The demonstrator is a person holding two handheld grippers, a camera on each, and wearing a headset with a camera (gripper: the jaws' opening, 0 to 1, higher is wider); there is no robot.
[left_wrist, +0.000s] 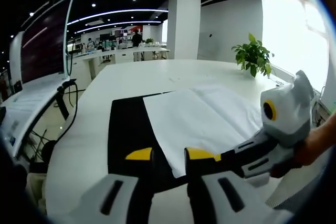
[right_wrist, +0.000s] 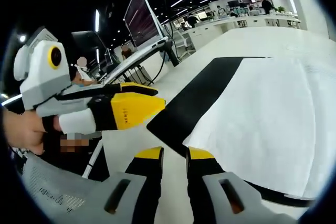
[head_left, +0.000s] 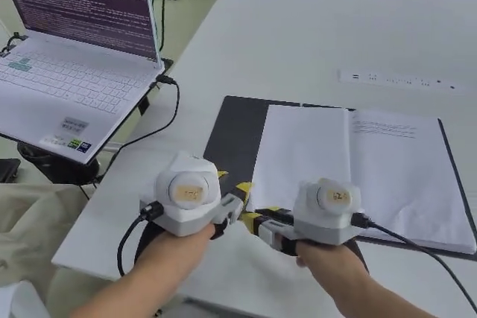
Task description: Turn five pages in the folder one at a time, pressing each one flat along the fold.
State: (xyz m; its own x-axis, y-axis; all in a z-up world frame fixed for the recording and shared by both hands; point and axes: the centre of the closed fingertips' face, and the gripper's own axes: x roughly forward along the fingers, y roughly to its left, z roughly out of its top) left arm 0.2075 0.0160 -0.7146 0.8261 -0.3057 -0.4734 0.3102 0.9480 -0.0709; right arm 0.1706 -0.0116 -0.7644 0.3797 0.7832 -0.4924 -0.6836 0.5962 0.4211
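The folder point(head_left: 232, 133) lies open on the white table, its black cover showing at the left. A blank white page point(head_left: 302, 156) lies flat on the left side, and a page with a few printed lines point(head_left: 406, 165) lies on the right. Both grippers hover at the folder's near-left corner. My left gripper point(head_left: 242, 193) point(left_wrist: 168, 156) points right, jaws together with nothing held. My right gripper point(head_left: 252, 220) point(right_wrist: 174, 153) points left, just in front of the blank page's point(right_wrist: 262, 114) near corner, also shut and holding nothing. The two sets of yellow tips nearly meet.
An open laptop point(head_left: 74, 57) sits on a stand at the far left, with a black cable point(head_left: 173, 109) trailing over the table edge. A white power strip point(head_left: 402, 80) lies beyond the folder. The near table edge point(head_left: 112, 266) runs just behind the grippers.
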